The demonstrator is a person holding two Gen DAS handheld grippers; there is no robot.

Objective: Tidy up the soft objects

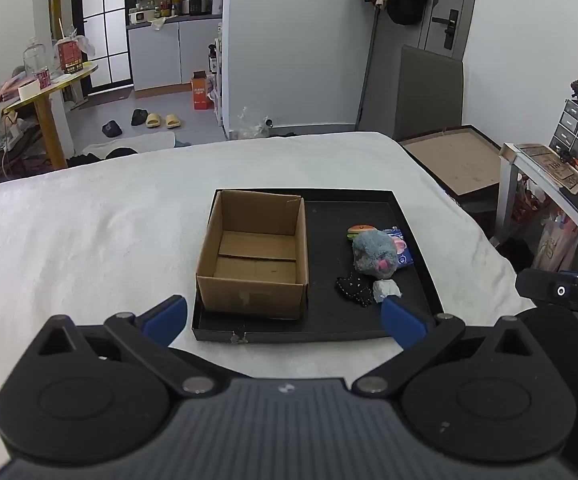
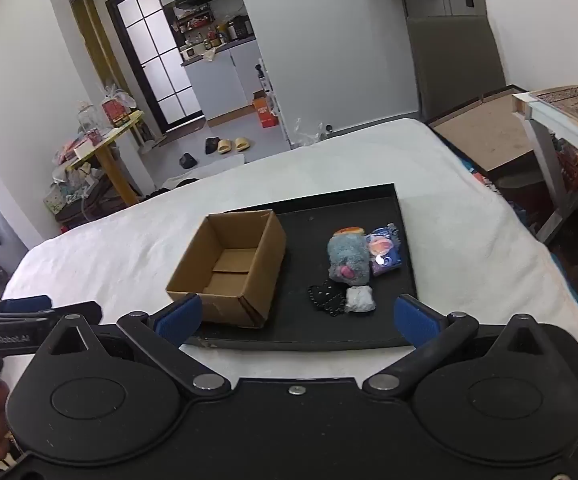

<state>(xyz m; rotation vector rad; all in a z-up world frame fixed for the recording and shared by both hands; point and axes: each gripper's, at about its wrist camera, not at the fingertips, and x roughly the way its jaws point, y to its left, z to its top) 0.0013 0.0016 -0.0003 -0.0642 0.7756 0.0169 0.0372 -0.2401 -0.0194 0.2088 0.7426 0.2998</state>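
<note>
A black tray (image 1: 413, 220) (image 2: 407, 240) lies on the white bed. An empty cardboard box (image 1: 255, 254) (image 2: 229, 262) stands in its left half. In the right half lie a grey plush toy (image 1: 375, 254) (image 2: 348, 258), an orange toy (image 1: 359, 230) behind it, a blue-purple packet (image 1: 403, 246) (image 2: 385, 250), a black studded piece (image 1: 353, 291) (image 2: 325, 298) and a small white lump (image 1: 387, 290) (image 2: 360, 299). My left gripper (image 1: 285, 322) hovers open above the tray's near edge. My right gripper (image 2: 297, 318) also stands open there, holding nothing.
The white bed (image 1: 89, 232) spreads wide to the left of the tray. A desk with clutter (image 1: 561, 176) stands at the right. A flat cardboard piece (image 1: 453, 160) leans beyond the bed's right corner. Slippers (image 1: 163, 120) lie on the floor.
</note>
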